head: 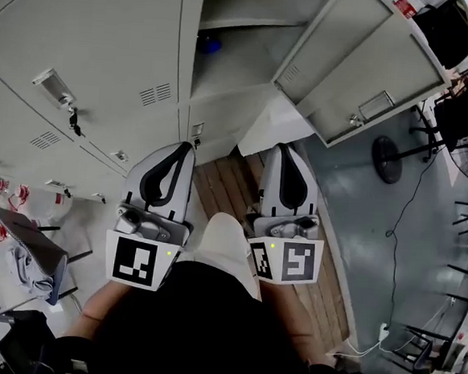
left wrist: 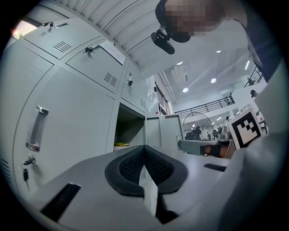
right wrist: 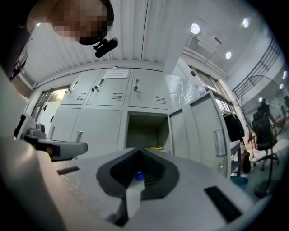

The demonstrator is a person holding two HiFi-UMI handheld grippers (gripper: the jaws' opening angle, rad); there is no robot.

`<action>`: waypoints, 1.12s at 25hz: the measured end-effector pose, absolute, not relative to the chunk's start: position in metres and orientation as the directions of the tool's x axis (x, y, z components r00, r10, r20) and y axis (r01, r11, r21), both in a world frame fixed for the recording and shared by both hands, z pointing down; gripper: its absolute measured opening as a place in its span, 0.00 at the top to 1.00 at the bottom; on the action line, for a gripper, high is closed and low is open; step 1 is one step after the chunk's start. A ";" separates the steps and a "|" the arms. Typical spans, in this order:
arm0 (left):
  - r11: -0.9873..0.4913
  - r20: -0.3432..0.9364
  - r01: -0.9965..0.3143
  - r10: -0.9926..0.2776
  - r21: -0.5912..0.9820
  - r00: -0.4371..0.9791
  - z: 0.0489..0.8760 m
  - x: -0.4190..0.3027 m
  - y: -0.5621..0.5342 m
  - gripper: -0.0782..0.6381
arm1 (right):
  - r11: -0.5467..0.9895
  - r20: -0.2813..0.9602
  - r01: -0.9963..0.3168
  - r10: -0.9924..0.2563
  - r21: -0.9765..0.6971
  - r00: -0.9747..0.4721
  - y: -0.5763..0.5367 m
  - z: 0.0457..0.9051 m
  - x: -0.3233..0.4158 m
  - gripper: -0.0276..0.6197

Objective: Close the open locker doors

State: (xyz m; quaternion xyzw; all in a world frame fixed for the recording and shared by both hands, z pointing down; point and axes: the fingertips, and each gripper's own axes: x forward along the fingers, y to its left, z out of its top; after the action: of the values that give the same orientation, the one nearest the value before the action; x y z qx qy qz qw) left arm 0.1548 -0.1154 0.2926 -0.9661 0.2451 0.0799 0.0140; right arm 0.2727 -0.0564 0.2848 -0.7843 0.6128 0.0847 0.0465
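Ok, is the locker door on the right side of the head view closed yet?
No, the locker door stands swung wide open, leaving the compartment beside it exposed.

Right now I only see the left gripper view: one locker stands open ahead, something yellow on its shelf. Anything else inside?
Observer: Yes, the head view shows a blue object below that shelf in the open locker.
Operator: Is my right gripper free?
Observer: Its own view shows the right gripper with jaws together, nothing between them.
Operator: Floor by the door?
Observer: A round black stand base sits on the floor beside the open door.
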 end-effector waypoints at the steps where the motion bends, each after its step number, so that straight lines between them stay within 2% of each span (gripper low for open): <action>1: -0.882 -0.170 -0.471 -0.467 0.018 0.868 0.291 0.171 -0.115 0.89 | -0.253 -0.192 -0.967 -0.951 0.040 0.241 -0.053 0.284 0.288 0.96; 8: -0.896 -0.207 -0.445 -0.435 -0.001 0.876 0.266 0.292 -0.081 0.89 | -0.273 -0.222 -0.960 -0.942 0.066 0.253 -0.018 0.262 0.399 0.96; 12: -0.869 -0.207 -0.494 -0.484 0.001 0.850 0.249 0.342 -0.060 0.89 | -0.200 -0.220 -0.976 -0.959 0.087 0.177 -0.002 0.248 0.441 0.96; 17: -0.826 -0.172 -0.564 -0.557 0.007 0.813 0.227 0.398 -0.034 0.89 | -0.093 -0.148 -0.992 -0.986 0.090 0.079 0.015 0.235 0.496 0.96; 28: -0.816 -0.116 -0.578 -0.571 -0.035 0.813 0.232 0.442 -0.016 0.89 | -0.050 -0.106 -0.996 -0.993 0.074 0.042 0.026 0.244 0.539 0.96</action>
State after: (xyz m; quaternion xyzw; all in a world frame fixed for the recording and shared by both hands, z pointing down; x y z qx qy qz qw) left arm 0.4423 -0.0160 0.2321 -0.9514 0.3018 0.0503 0.0341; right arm 0.5392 0.0262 0.2443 -0.7217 0.6891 0.0642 0.0099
